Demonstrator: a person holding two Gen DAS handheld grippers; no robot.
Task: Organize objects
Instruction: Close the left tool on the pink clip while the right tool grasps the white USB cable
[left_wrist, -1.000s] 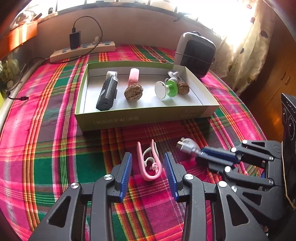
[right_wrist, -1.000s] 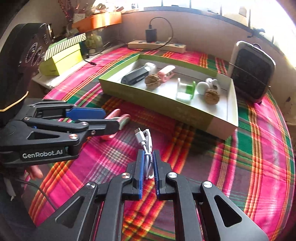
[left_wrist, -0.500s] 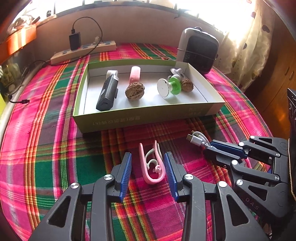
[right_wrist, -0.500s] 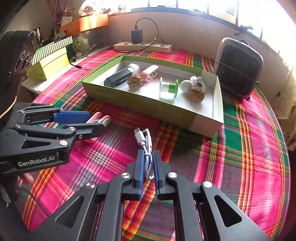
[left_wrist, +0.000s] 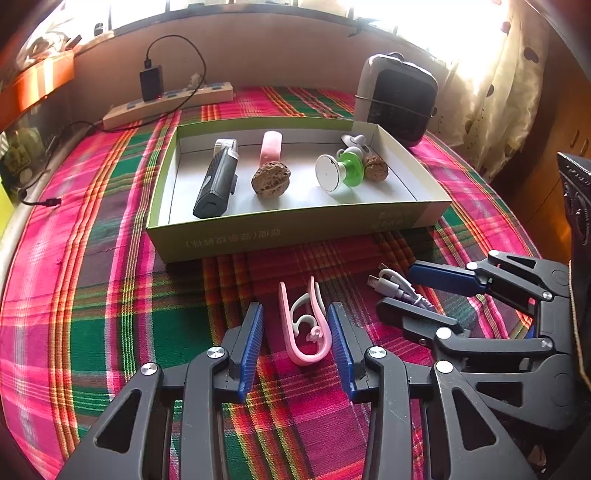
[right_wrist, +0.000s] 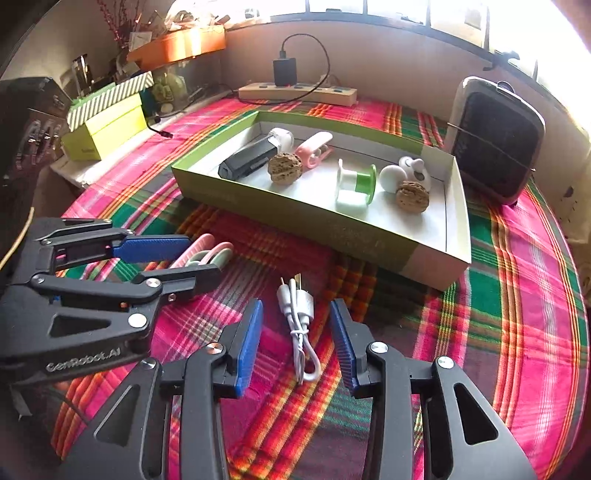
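Observation:
A green-walled box (left_wrist: 280, 230) (right_wrist: 317, 221) on the plaid cloth holds a black device (left_wrist: 218, 179), a pink clip (left_wrist: 270, 147), two walnuts (left_wrist: 269, 181) and a green spool (left_wrist: 338, 170). My left gripper (left_wrist: 295, 332) is open around a pink clip (left_wrist: 304, 325) lying on the cloth. My right gripper (right_wrist: 295, 332) is open, with a bundled white USB cable (right_wrist: 299, 317) lying on the cloth between its fingers. The right gripper also shows in the left wrist view (left_wrist: 413, 291), astride the cable (left_wrist: 395, 286). The left gripper shows in the right wrist view (right_wrist: 192, 258).
A black and white heater (left_wrist: 395, 96) stands behind the box's right end. A power strip (left_wrist: 166, 105) with a charger lies at the back. Yellow and striped boxes (right_wrist: 107, 122) sit at the far left. A curtain (left_wrist: 498, 81) hangs on the right.
My right gripper was shut on the white cable; it has now opened and the cable lies on the cloth. The left gripper has stayed open around the pink clip.

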